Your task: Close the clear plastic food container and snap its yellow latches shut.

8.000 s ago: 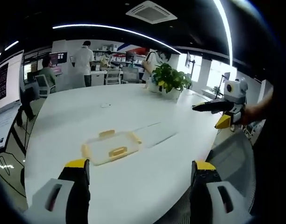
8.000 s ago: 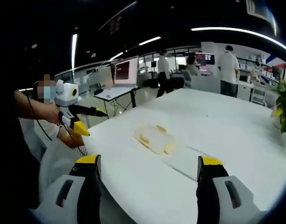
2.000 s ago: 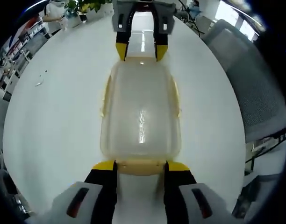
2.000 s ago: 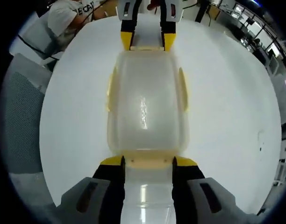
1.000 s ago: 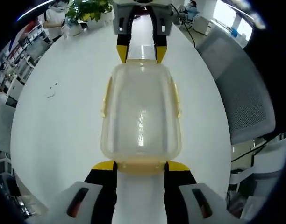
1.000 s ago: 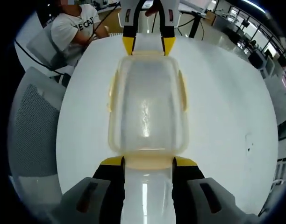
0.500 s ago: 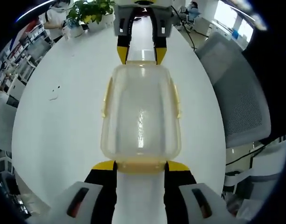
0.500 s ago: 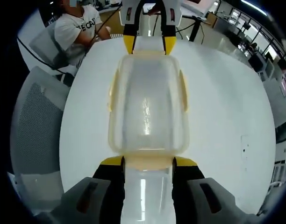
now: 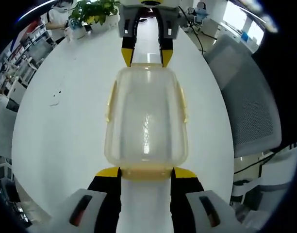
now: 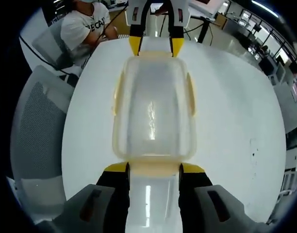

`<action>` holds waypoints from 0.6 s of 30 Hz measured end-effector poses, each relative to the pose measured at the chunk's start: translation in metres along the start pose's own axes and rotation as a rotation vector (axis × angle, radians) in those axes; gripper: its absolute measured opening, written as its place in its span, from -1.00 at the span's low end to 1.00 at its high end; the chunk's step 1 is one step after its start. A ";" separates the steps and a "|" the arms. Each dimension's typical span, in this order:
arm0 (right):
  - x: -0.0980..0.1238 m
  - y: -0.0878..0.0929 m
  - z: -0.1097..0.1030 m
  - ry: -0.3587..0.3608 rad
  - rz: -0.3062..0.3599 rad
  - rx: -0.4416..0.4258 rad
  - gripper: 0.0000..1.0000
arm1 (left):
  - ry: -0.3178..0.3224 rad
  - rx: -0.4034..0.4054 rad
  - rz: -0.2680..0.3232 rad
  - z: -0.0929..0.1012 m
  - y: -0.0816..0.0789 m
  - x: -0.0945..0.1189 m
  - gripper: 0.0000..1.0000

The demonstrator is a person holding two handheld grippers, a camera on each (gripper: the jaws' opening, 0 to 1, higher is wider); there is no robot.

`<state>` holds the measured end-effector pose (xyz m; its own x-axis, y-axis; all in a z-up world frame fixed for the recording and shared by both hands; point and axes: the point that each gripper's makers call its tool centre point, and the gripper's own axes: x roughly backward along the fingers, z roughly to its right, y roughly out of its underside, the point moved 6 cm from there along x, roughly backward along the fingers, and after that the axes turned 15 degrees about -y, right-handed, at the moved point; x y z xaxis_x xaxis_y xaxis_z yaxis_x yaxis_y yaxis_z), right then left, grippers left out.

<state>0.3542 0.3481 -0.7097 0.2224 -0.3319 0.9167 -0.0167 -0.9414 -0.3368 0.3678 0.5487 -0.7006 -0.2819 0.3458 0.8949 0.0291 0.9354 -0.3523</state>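
Yellow fingertips of the left gripper (image 9: pixel 146 173) sit at the two corners of the near short end of the clear plastic food container (image 9: pixel 146 116), with the end latch (image 9: pixel 146 172) between them; the fingers stand apart at about the latch's width, touching or nearly touching it, and whether they squeeze it I cannot tell. The right gripper (image 10: pixel 152 169) mirrors this at the opposite short end, fingers likewise apart around that end latch (image 10: pixel 153 168). Each gripper also appears across the container in the other's view, the right gripper (image 9: pixel 144 56) at the far end and the left gripper (image 10: pixel 155 46) likewise.

Compared with two seconds ago, the container keeps its place between both pairs of fingers while the table and room behind have slid and shrunk a little. That reads as both hands moving together with the box, probably lifting it slightly, rather than any change to the lid. The lid looks seated, and the side latches (image 9: pixel 108 103) lie against the walls, though I cannot confirm they are snapped. My judgement is that the end latches are being pressed home, close to the last step.

Around it, the white table (image 9: pixel 61 131) carries a potted plant (image 9: pixel 92 10) well away at the far edge, and grey mesh chairs (image 9: pixel 245 97) stand beside it. A seated person (image 10: pixel 85 26) is behind the far end. Nothing lies near the container to obstruct it.
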 end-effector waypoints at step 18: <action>0.009 0.029 -0.003 0.000 -0.018 -0.004 -0.29 | 0.008 0.014 0.017 0.005 -0.027 -0.014 -0.33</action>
<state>0.3526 0.3179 -0.7105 0.2226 -0.3146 0.9227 -0.0169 -0.9476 -0.3190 0.3663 0.5186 -0.7047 -0.2734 0.3627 0.8909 0.0208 0.9282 -0.3715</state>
